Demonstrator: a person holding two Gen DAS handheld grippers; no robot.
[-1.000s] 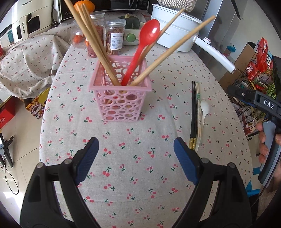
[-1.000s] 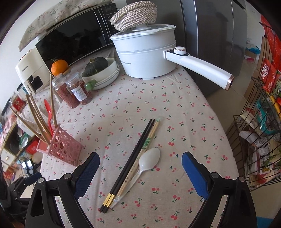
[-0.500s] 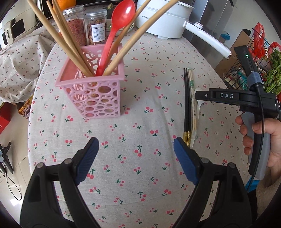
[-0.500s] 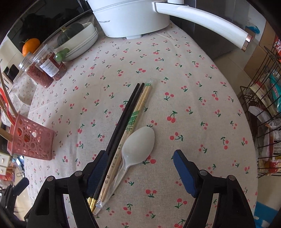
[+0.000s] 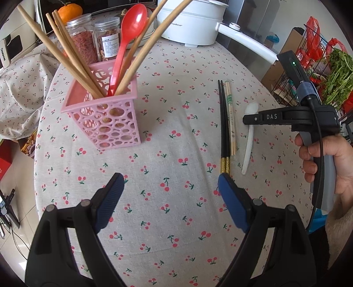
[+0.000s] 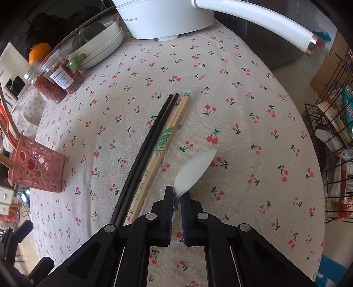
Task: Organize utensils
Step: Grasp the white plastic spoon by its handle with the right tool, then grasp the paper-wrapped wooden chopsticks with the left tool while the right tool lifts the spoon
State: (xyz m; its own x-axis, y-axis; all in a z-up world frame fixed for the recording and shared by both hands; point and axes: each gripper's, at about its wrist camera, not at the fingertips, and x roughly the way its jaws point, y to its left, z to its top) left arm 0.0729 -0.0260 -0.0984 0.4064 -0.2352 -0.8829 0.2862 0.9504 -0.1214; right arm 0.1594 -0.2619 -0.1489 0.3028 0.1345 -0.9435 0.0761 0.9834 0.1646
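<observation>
**We Pinched the White Spoon**

From the left wrist camera, we saw our left gripper (image 5: 168,187) with its blue pads wide apart. Nothing was between them. It hung over the cherry tablecloth (image 5: 172,220). A pink holder (image 5: 106,123) stood on the cloth, up and to the left. It held wooden chopsticks (image 5: 66,53) and a red spoon (image 5: 128,37), all leaning out of the top. To the right, a pair of black chopsticks (image 5: 223,128) lay flat. Wrapped bamboo chopsticks (image 5: 230,119) lay just beside them. A white spoon (image 5: 248,148) lay further right. Our right gripper (image 5: 248,118) reached in from the right, above the spoon's neck, and a hand (image 5: 326,163) held its handle. From this side we could not tell how its pads stood. A white pot (image 5: 192,22) and two jars (image 5: 94,39) sat at the far end of the table.

From the right wrist camera, we saw our right gripper (image 6: 176,194) pressed together on the white spoon (image 6: 194,172). The pads squeezed its thin neck, and the bowl stuck out in front, tilted on its edge. The black chopsticks (image 6: 145,152) and the bamboo chopsticks (image 6: 163,145) lay side by side just to the left of the spoon. The pink holder (image 6: 36,170) stood well apart at the left edge. The white pot (image 6: 163,17) stood at the top.
</observation>
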